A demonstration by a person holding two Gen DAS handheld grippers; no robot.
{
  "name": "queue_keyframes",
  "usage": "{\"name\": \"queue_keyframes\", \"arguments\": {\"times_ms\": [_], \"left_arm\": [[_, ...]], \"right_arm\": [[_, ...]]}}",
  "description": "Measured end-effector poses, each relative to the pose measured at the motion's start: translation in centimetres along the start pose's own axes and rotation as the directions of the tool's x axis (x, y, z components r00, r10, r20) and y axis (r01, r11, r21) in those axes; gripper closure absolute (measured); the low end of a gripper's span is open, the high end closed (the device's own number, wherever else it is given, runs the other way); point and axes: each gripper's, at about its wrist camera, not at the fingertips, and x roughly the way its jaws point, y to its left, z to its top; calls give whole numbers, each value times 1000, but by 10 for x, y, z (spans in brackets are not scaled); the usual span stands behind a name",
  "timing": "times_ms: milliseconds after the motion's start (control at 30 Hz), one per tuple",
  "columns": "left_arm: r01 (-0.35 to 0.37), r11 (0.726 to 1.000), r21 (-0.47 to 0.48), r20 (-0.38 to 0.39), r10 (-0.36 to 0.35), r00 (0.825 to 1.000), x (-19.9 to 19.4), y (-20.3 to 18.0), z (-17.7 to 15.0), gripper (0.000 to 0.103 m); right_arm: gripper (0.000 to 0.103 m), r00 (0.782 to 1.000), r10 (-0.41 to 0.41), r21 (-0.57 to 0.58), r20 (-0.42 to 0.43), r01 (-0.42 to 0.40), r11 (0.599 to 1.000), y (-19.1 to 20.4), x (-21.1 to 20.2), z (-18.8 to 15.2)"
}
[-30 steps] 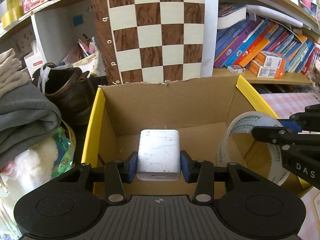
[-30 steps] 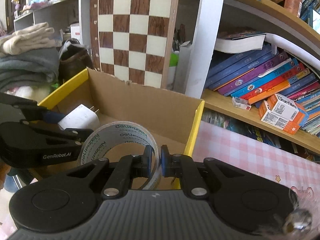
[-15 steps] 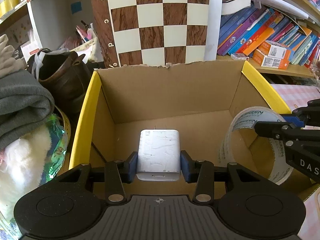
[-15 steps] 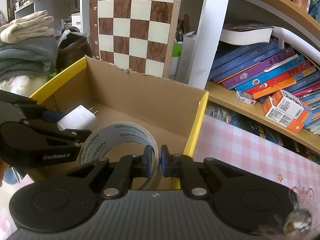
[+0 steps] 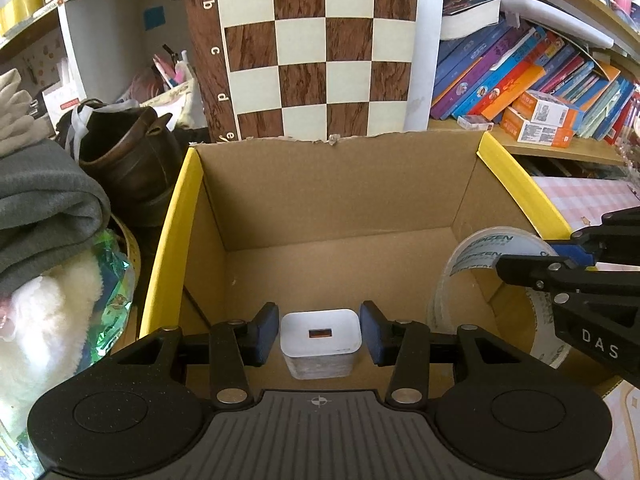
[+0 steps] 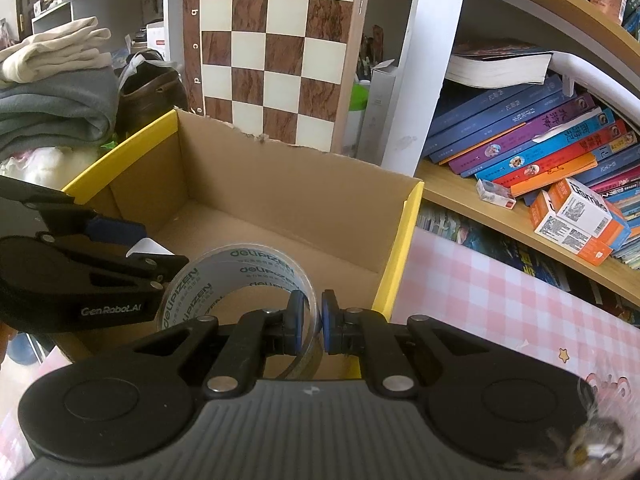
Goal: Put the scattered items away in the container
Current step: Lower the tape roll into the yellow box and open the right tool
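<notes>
My left gripper (image 5: 319,334) has just spread and dropped the white charger (image 5: 320,342) into the cardboard box (image 5: 332,200), while my right gripper (image 6: 311,322) still pinches the tape roll (image 6: 236,280) above it, next to go.

Behind my work a wooden chessboard (image 5: 316,48) stands upright against a white shelf post (image 6: 424,64). To my right a wood shelf (image 6: 472,200) carries slanting rows of books (image 6: 540,136), with small orange-and-white boxes (image 6: 580,220) lying in front of them. The bench (image 6: 500,304) wears a pink checked cloth with little stars. On my left lie folded grey and cream blankets (image 6: 52,92), a brown leather shoe (image 5: 128,156) and something white and fluffy (image 5: 48,312). Daylight is even and bright.
</notes>
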Motion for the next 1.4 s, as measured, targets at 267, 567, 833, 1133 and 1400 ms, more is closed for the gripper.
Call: {"name": "queue_keyframes", "arguments": {"times_ms": [267, 567, 833, 1133, 1400], "left_arm": [[-7, 1000, 21, 45, 6, 999, -17, -1, -5, 54], [20, 1000, -9, 104, -19, 994, -43, 6, -20, 47], [49, 999, -22, 117, -46, 992, -59, 6, -30, 45], [71, 997, -18, 96, -69, 993, -57, 1, -36, 42], [68, 997, -25, 96, -65, 993, -59, 2, -38, 40]], "right_arm": [[94, 1000, 7, -9, -14, -7, 1000, 2, 4, 1], [93, 998, 23, -75, -61, -28, 997, 10, 12, 4], [93, 996, 17, -135, -86, -28, 990, 15, 18, 7], [93, 990, 69, -168, -121, -89, 982, 24, 18, 11], [90, 986, 82, -168, -147, -107, 980, 27, 20, 10]]}}
